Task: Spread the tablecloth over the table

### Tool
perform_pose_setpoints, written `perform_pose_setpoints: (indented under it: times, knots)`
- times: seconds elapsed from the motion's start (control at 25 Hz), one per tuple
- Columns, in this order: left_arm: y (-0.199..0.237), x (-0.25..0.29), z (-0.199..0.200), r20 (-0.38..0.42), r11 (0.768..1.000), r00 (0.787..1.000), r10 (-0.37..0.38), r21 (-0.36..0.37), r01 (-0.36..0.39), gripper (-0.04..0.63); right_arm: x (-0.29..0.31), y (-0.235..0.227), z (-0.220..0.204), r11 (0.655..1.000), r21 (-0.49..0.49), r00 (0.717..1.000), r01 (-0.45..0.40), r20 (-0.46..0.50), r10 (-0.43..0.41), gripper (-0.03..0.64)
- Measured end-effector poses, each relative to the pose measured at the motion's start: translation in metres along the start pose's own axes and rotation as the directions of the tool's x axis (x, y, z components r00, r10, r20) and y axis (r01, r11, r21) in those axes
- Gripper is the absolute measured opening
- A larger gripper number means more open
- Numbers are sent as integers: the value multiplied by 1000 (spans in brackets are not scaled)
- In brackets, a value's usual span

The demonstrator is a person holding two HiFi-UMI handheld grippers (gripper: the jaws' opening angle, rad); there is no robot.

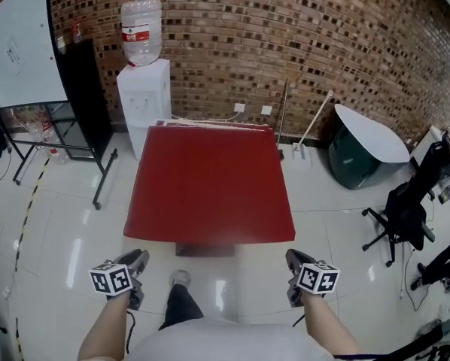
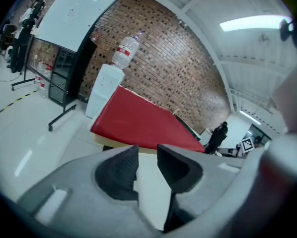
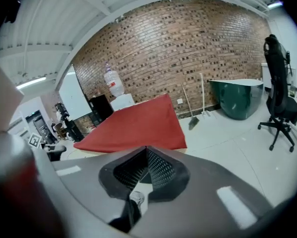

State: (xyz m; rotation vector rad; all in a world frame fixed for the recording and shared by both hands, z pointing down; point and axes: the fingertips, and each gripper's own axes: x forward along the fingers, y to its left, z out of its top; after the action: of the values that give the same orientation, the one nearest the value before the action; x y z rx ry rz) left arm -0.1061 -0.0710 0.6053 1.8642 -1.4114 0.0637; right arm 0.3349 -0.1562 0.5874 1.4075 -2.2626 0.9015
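Observation:
A red tablecloth [image 1: 210, 183] lies spread flat over the table, hanging a little over its near edge. It shows again in the left gripper view as the red tablecloth [image 2: 138, 123] and in the right gripper view as the red tablecloth [image 3: 136, 125]. Both grippers are held low in front of the table, apart from the cloth. My left gripper [image 1: 137, 262] stands at the lower left, its jaws parted with only floor between them [image 2: 147, 167]. My right gripper [image 1: 293, 260] stands at the lower right, its jaws closed together with nothing between them [image 3: 146, 167].
A water dispenser [image 1: 144, 89] with a bottle stands behind the table by the brick wall. A whiteboard stand [image 1: 29, 66] is at the far left. A green tub [image 1: 360, 153] and a black office chair [image 1: 405, 209] stand at the right. White tiled floor surrounds the table.

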Motion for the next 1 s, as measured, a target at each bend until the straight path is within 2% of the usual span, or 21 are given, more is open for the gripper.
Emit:
perform_pose_setpoints:
  times: [0.08, 0.16, 0.24, 0.32, 0.44, 0.6, 0.76, 0.88, 1.0]
  knots:
    - [-46, -2, -6, 3, 995, 995, -103, 11, 103, 92, -11, 32, -13, 995, -25, 995, -93, -40, 92, 2]
    - [-98, -5, -11, -40, 971, 972, -232, 55, 234, 47, -24, 67, -26, 977, -27, 974, -212, -80, 210, 2]
    - [-148, -13, -15, -107, 924, 934, -341, 141, 354, 3, -41, 100, -32, 946, -9, 942, -323, -97, 320, 2]
    - [-190, -24, -14, -158, 869, 893, -421, 214, 447, 2, -57, 129, -31, 914, -1, 909, -406, -100, 404, 2]
    - [-234, -42, -16, -192, 802, 838, -512, 243, 546, 2, -79, 169, -26, 866, -25, 863, -500, -98, 496, 2]
    - [-262, -57, -21, -238, 742, 779, -580, 240, 626, 2, -104, 216, -17, 820, -92, 825, -565, -83, 559, 2]
    - [-267, -73, -25, -283, 700, 733, -619, 226, 678, 2, -115, 244, -28, 818, -105, 825, -565, -87, 559, 2]
    - [-258, -95, -27, -315, 678, 710, -630, 224, 700, 2, -115, 269, -40, 825, -79, 829, -559, -80, 554, 2]
    - [-236, -124, -35, -361, 659, 701, -615, 253, 708, 2, -116, 306, -61, 829, -71, 832, -555, -83, 549, 2]
